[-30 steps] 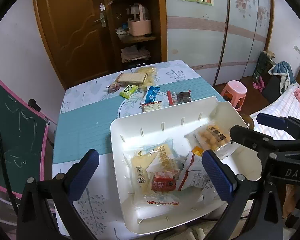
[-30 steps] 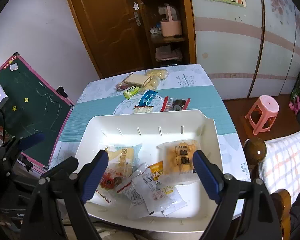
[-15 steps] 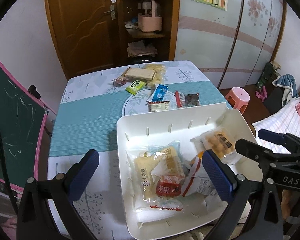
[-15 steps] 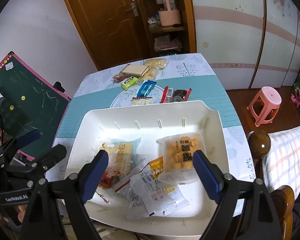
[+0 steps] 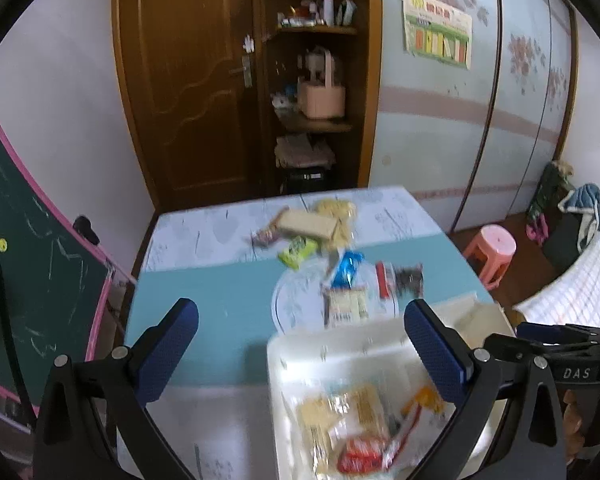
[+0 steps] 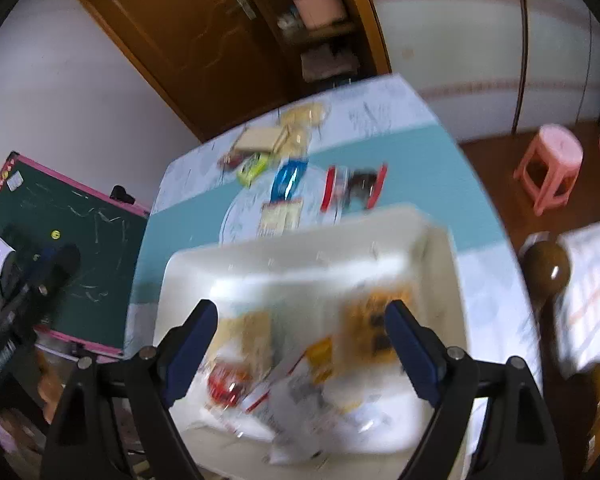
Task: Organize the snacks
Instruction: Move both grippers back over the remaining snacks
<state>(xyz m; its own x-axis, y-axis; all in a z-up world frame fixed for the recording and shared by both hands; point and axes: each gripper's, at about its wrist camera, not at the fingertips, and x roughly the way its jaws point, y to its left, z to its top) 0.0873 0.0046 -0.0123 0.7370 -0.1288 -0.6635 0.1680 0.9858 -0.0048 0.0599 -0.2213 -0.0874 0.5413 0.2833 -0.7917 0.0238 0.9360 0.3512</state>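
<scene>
A white tray [image 5: 340, 344] [image 6: 284, 256] sits at the near end of the table and holds several snack packets, among them a red one [image 5: 358, 458] and an orange one [image 6: 376, 320]. Loose snacks lie further back: a blue packet [image 5: 348, 268] [image 6: 286, 178], a green packet [image 5: 298, 250] [image 6: 252, 166], a cracker packet [image 5: 346, 304] [image 6: 280, 216], a red-edged dark packet [image 5: 400, 280] [image 6: 356, 188] and a beige pack [image 5: 306, 222]. My left gripper [image 5: 300, 356] is open and empty above the tray's left edge. My right gripper [image 6: 300, 352] is open and empty over the tray.
A green chalkboard with a pink frame [image 5: 24, 260] [image 6: 68, 216] leans at the table's left. A pink stool [image 5: 490, 248] [image 6: 550, 160] stands on the floor to the right. A wooden door and shelves [image 5: 316, 100] are behind the table. A bedpost knob [image 6: 546, 268] is at the right.
Both grippers have tilted up and moved forward over the table, so the tray sits lower in both views and the loose snacks are nearer. Both views are now motion-blurred. Jaws stay open.
</scene>
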